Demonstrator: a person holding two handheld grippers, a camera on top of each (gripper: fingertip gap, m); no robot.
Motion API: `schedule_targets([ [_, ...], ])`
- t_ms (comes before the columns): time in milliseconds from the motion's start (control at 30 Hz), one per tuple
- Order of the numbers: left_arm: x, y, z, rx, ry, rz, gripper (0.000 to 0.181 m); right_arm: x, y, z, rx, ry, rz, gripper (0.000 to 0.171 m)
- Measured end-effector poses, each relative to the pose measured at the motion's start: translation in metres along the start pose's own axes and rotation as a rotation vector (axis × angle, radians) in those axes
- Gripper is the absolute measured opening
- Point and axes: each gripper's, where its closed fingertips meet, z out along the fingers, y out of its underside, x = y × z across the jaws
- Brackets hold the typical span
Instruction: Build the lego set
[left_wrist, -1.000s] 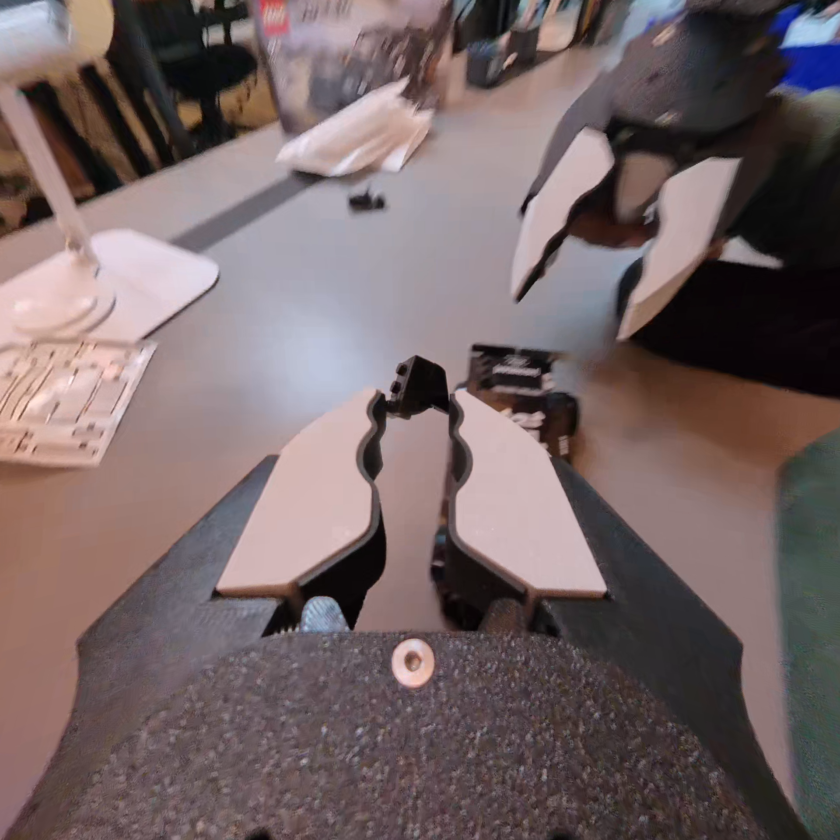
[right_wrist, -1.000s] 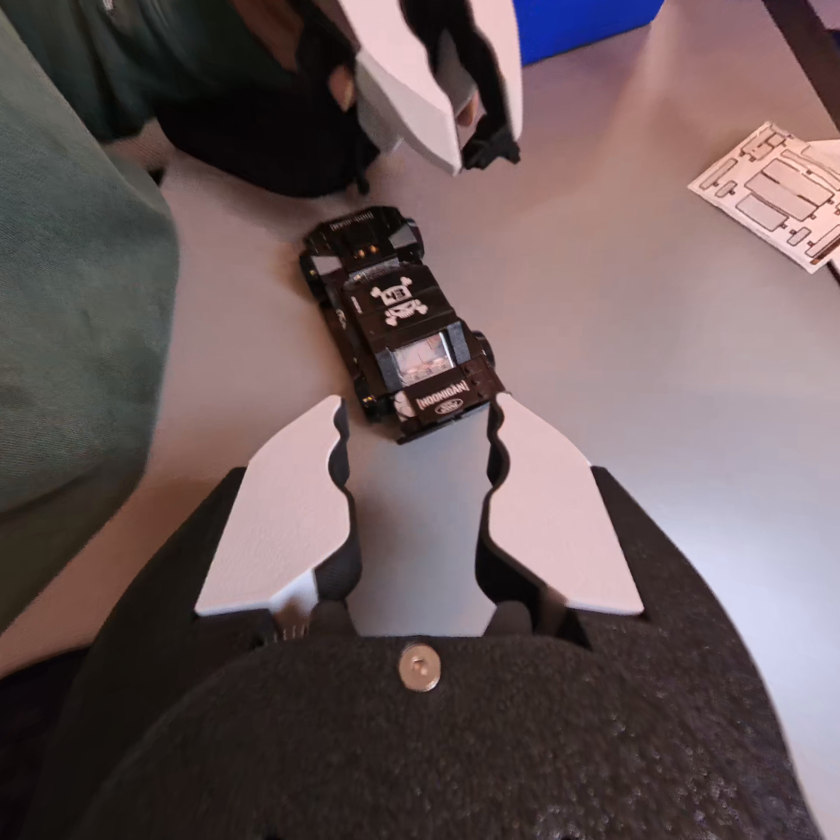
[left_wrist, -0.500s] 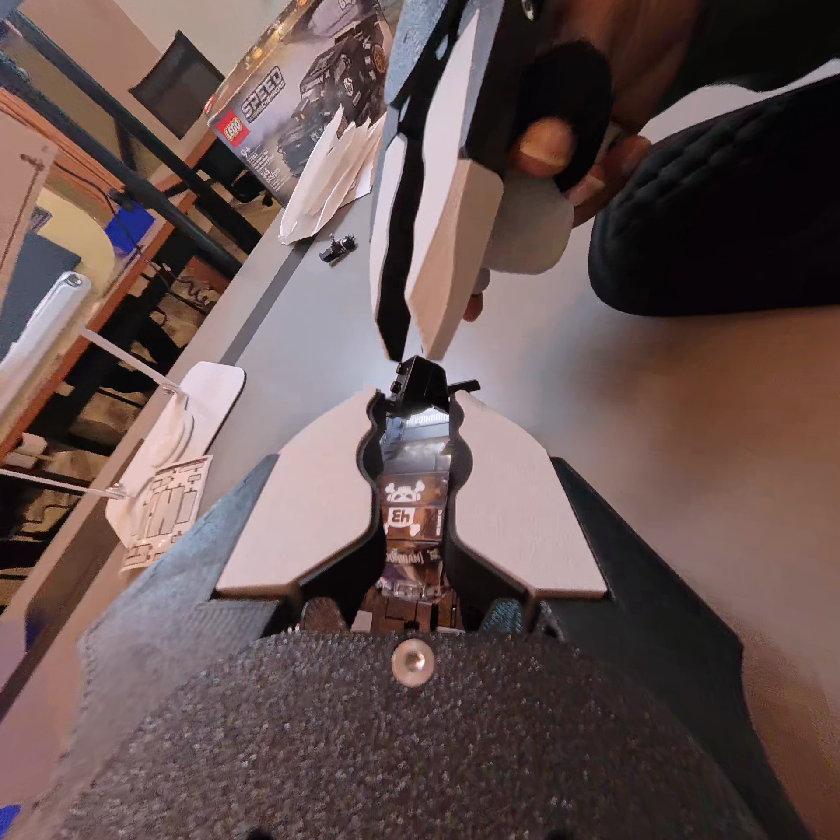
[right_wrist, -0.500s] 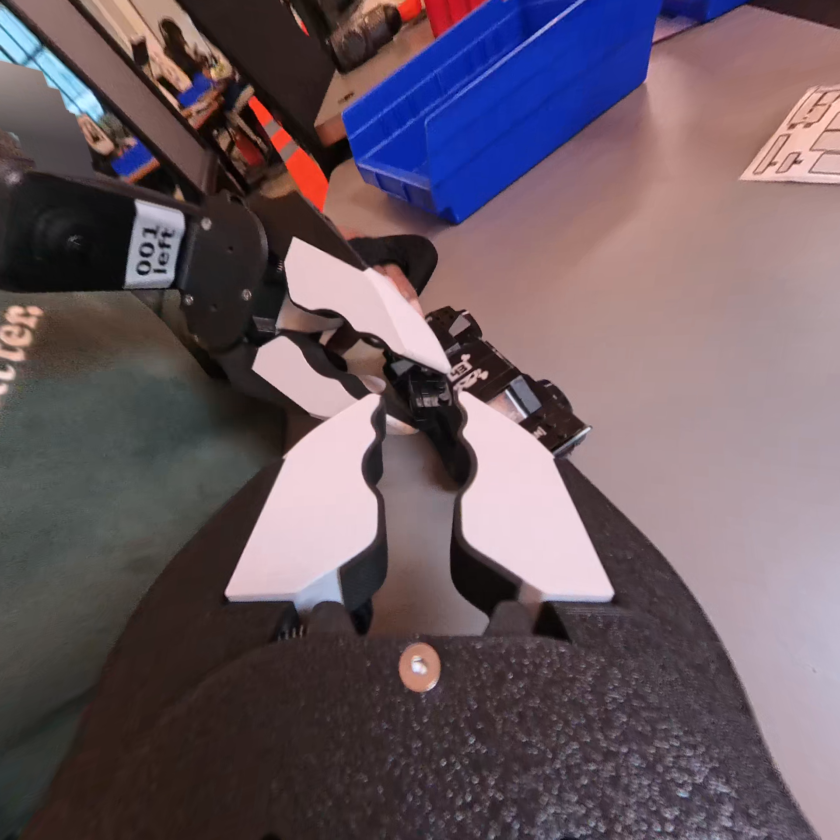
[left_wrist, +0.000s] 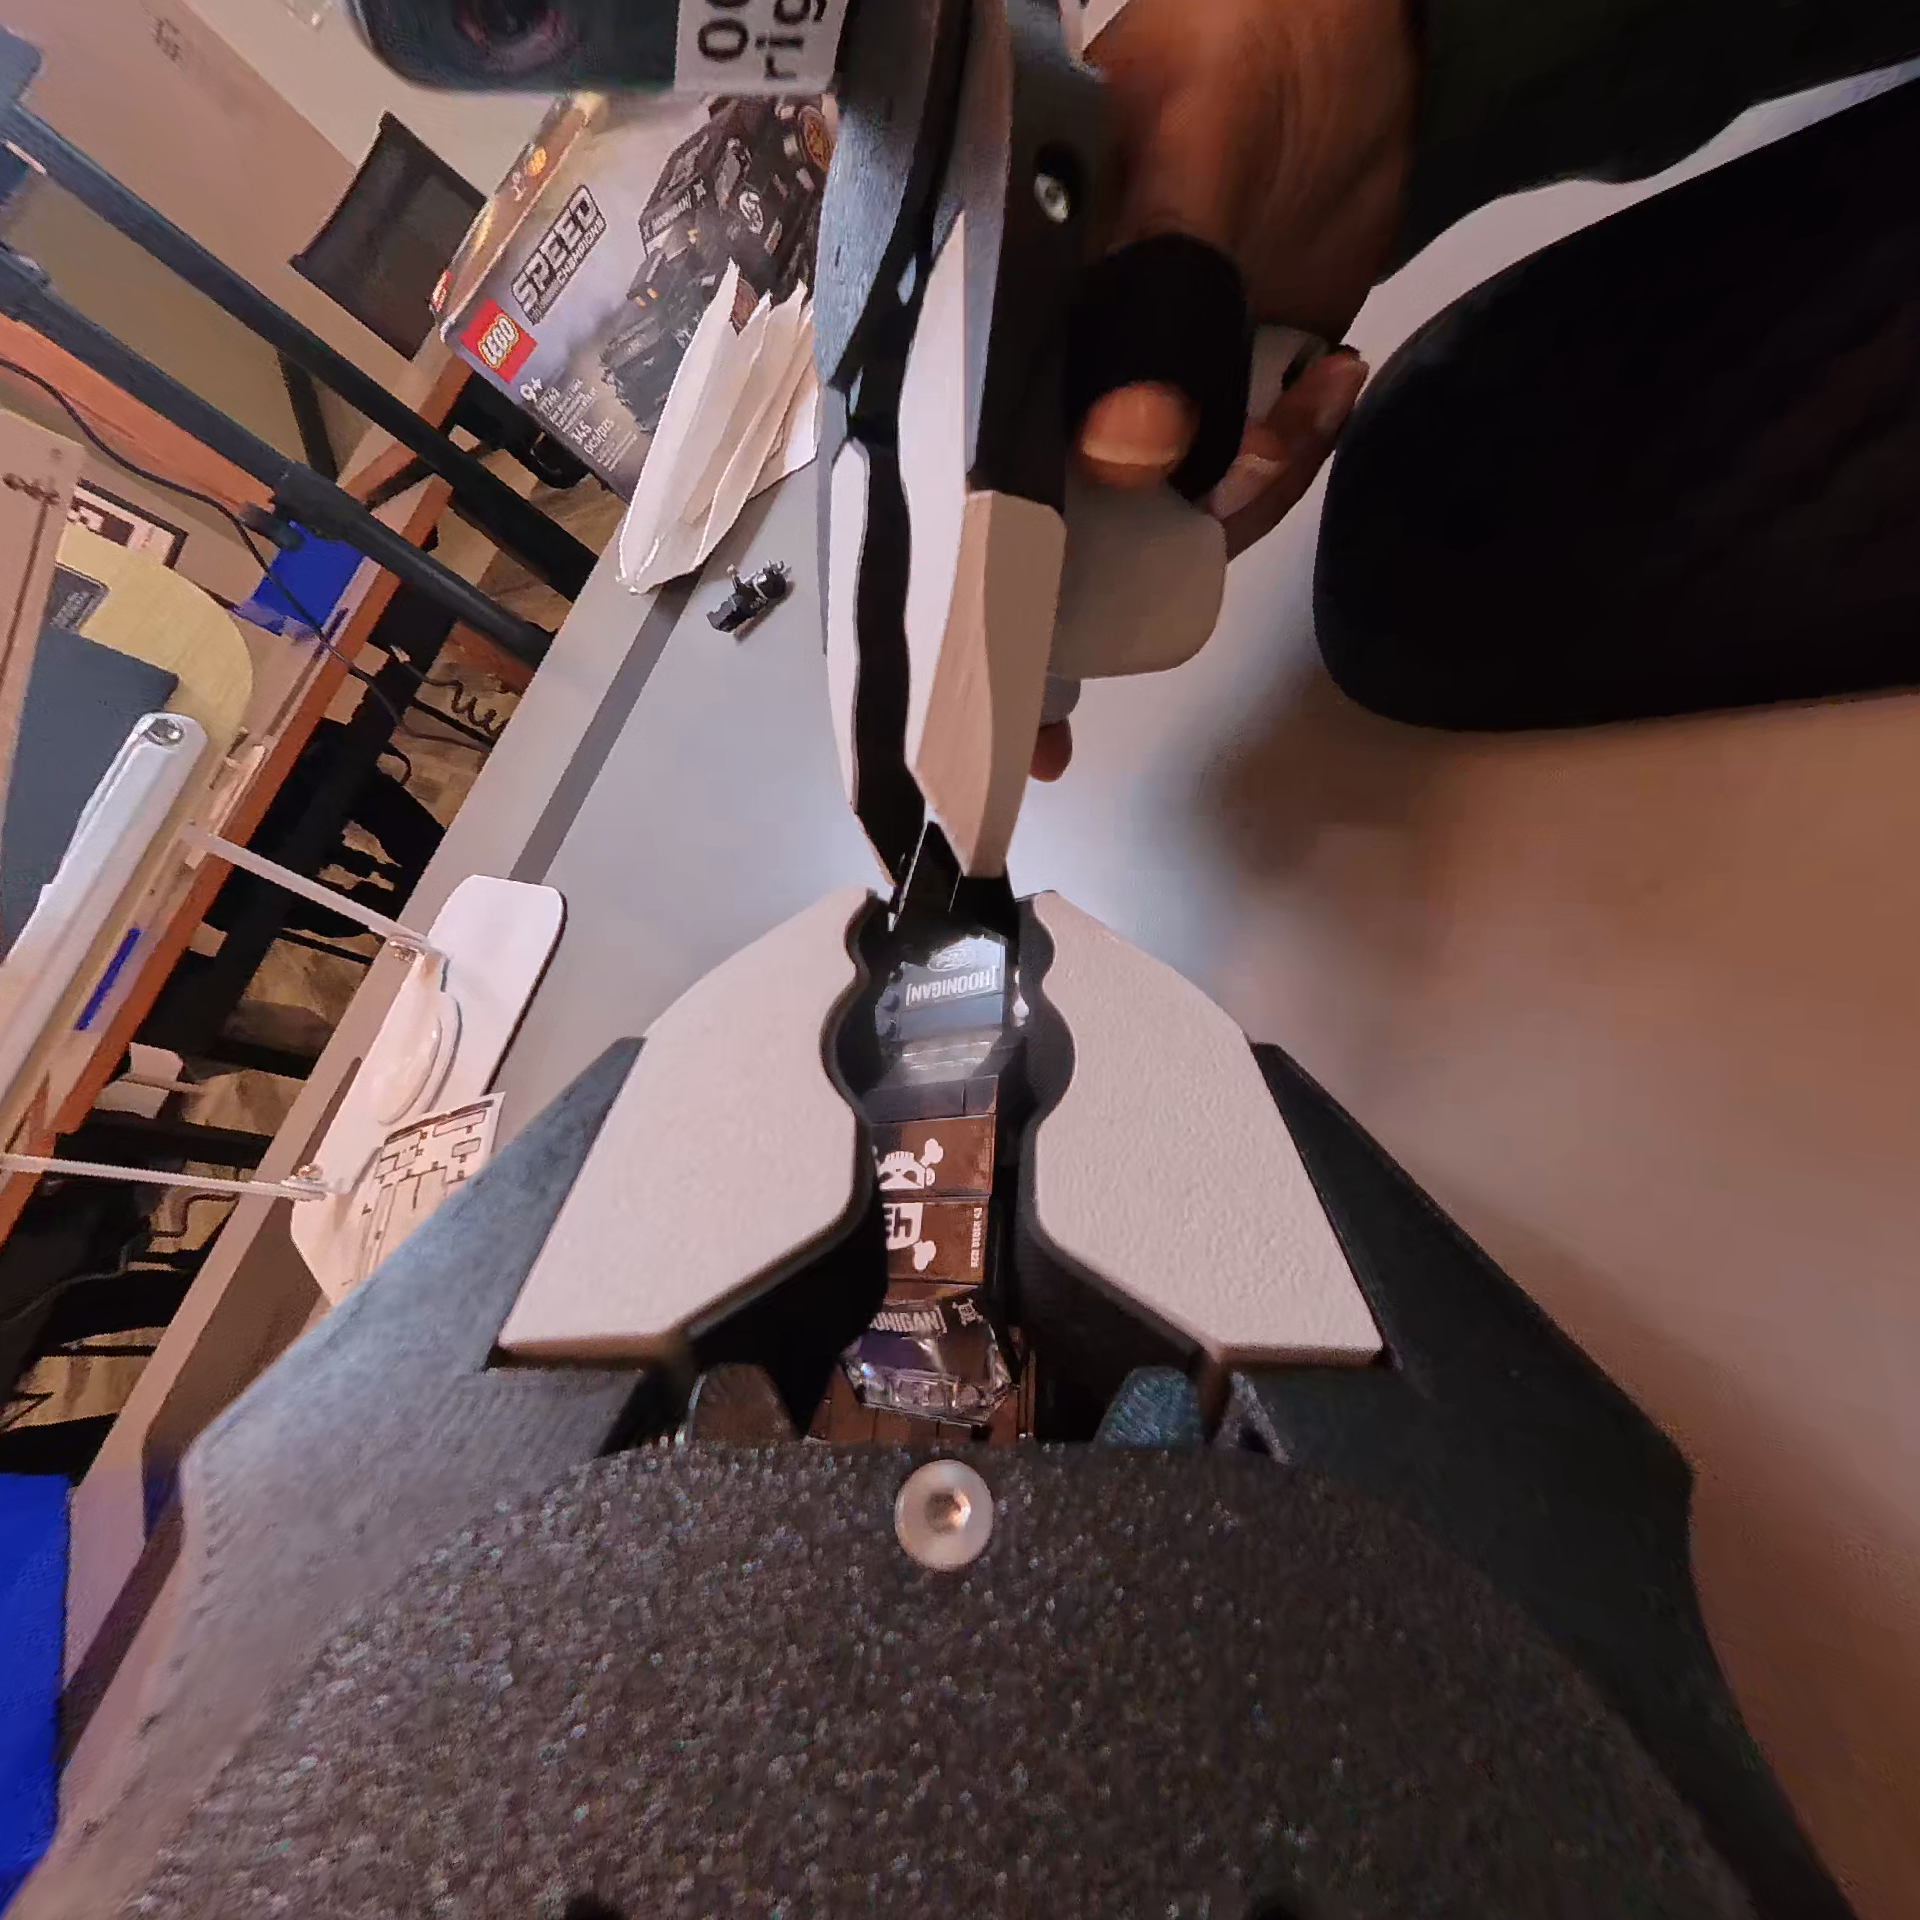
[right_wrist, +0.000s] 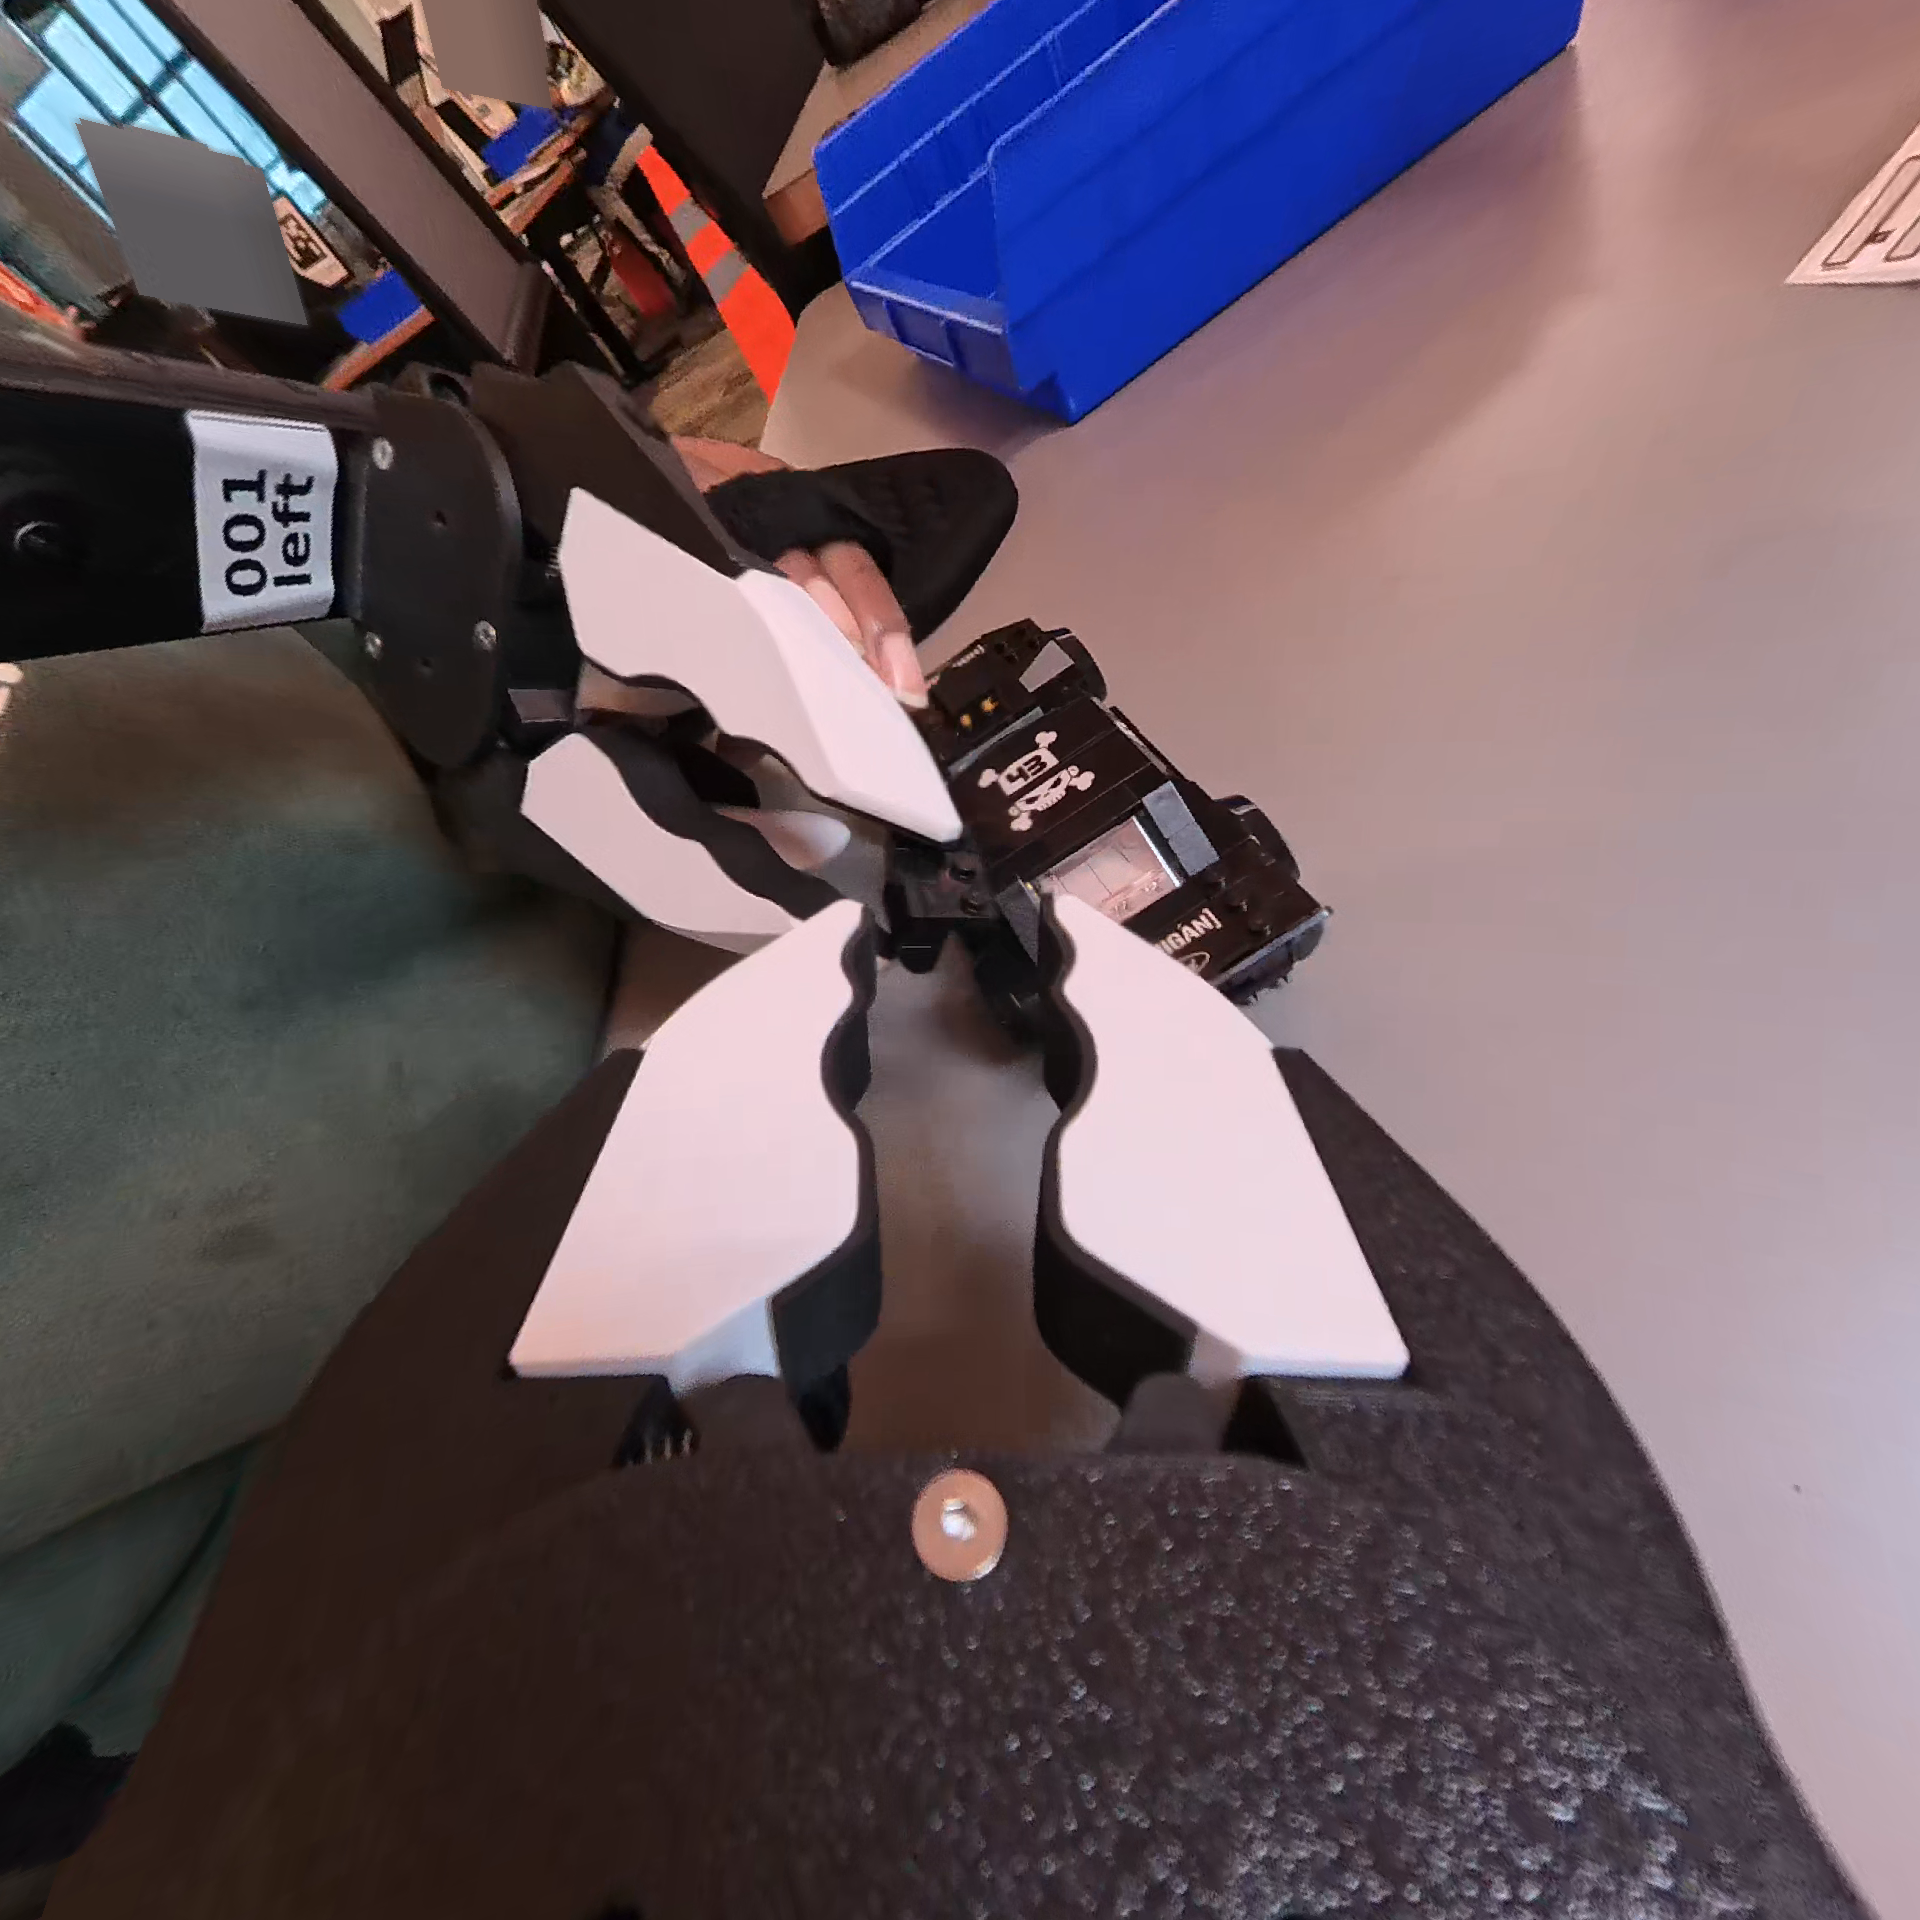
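Observation:
A black lego car (right_wrist: 1122, 821) with white skull stickers lies on the grey table. In the left wrist view it (left_wrist: 940, 1153) shows below, through the gap between my left fingers. My left gripper (left_wrist: 951, 909) is shut on a small black studded piece (left_wrist: 930, 883) at its fingertips, held at the car's side. My right gripper (right_wrist: 956, 920) is shut on the same piece (right_wrist: 940, 894), meeting it from the other direction. In the left wrist view the right gripper (left_wrist: 930, 857) comes down from above. In the right wrist view the left gripper (right_wrist: 862, 873) comes in from the left.
The lego box (left_wrist: 644, 281), white paper bags (left_wrist: 717, 436) and a loose black part (left_wrist: 748, 597) lie far back. A white lamp base (left_wrist: 478, 987) and a sticker sheet (left_wrist: 426, 1153) are at the left. A blue bin (right_wrist: 1143, 177) stands behind the car. My left and right fingertips are right by each other.
A second ago the right gripper stood wide open by the car and the left one held the piece apart. Both then met over the car, and the right pads closed on the piece.

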Motion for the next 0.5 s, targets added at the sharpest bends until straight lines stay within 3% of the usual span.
schedule_targets([
  [267, 0.001, -0.003, -0.003, 0.024, 0.016, -0.011, 0.027, 0.0, -0.005, -0.002, 0.025, -0.103, 0.023, 0.016],
  [333, -0.002, -0.004, -0.007, 0.04, 0.075, -0.106, 0.036, 0.003, -0.007, -0.006, 0.031, -0.082, -0.042, 0.016],
  [500, -0.022, 0.007, -0.019, 0.021, 0.246, -0.375, 0.026, 0.016, 0.006, -0.007, -0.086, 0.089, -0.259, 0.016],
])
